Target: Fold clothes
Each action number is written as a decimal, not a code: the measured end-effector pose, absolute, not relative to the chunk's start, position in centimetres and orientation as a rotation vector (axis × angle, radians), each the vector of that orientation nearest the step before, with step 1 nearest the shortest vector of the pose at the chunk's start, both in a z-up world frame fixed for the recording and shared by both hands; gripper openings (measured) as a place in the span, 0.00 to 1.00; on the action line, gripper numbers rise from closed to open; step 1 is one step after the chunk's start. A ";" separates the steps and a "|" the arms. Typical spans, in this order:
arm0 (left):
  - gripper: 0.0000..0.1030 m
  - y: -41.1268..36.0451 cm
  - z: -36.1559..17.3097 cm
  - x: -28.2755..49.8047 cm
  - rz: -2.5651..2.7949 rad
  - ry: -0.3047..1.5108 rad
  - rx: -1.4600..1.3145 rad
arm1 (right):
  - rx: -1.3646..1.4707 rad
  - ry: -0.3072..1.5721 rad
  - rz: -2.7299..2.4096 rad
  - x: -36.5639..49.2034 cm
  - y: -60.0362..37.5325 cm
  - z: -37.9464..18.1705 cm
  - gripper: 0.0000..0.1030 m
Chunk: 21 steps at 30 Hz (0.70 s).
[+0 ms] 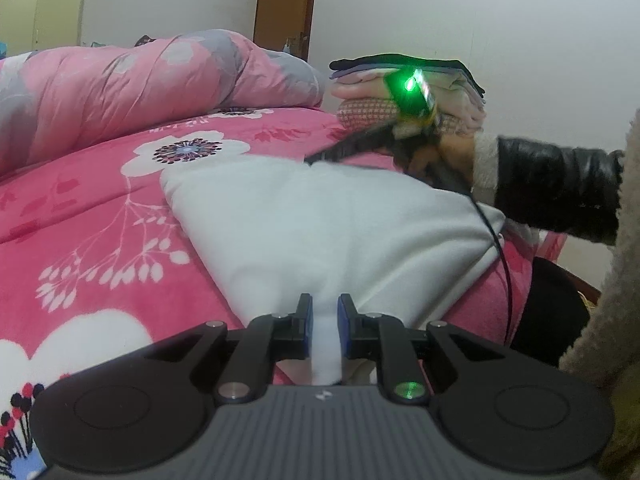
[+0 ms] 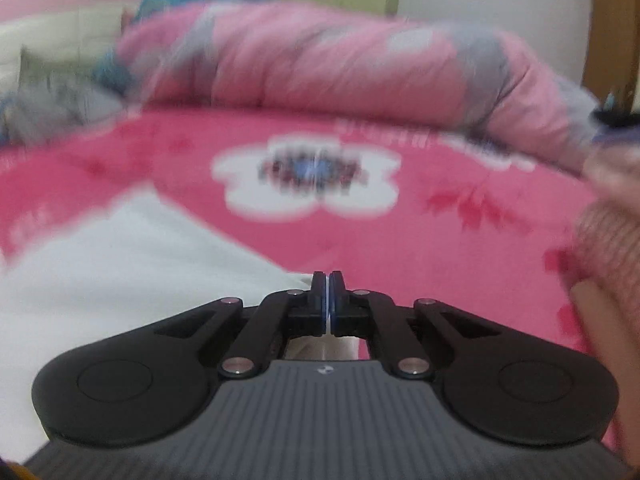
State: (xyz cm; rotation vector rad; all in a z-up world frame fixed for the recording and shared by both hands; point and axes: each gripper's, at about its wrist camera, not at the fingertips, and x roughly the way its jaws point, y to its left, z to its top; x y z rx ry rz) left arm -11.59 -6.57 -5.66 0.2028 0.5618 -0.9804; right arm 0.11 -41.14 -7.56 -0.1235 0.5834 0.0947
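- The right wrist view is blurred; the right gripper [image 2: 328, 300] has its jaws pressed together on a thin white edge — seemingly the cloth.
- One white cloth [image 1: 320, 224] lies on the pink bed [image 1: 100, 208] near its front edge, the left gripper [image 1: 325, 320] pinching a fold.
- One stack of folded clothes [image 1: 404, 80] sits behind, partly hidden by the person's hand [image 1: 448, 152].
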 end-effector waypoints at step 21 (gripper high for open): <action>0.26 -9.0 -3.1 -15.9 -1.006 0.429 0.321 | 0.075 0.498 0.319 -19.8 -38.7 -2.9 0.09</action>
